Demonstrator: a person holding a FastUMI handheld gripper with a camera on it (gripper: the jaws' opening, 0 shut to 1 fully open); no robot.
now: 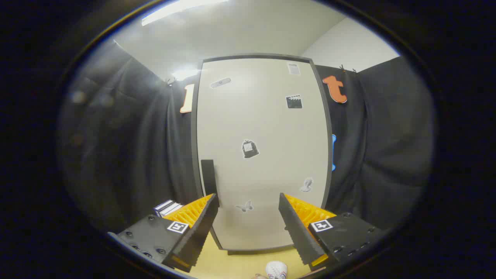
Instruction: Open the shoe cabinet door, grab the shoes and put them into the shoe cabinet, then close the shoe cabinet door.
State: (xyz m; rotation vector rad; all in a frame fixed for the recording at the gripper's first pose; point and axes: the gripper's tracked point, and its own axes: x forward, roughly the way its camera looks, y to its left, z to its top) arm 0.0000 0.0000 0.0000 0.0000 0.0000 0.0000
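Note:
A tall white shoe cabinet door [263, 155] with a dark frame stands shut straight ahead, dotted with small stickers. Its dark vertical handle [208, 178] sits on the left side of the door, just above my left fingertip. My gripper [248, 201] is open, its fingers spread wide with nothing between them, a short way in front of the door's lower half. The toe of a white shoe [276, 269] lies on the pale floor below and between the fingers, near the right one.
Black cloth walls hang on both sides of the cabinet. A small stack of dark and white flat items [167, 207] rests behind the left finger. The pale yellow floor [236, 263] runs from the cabinet's foot toward me.

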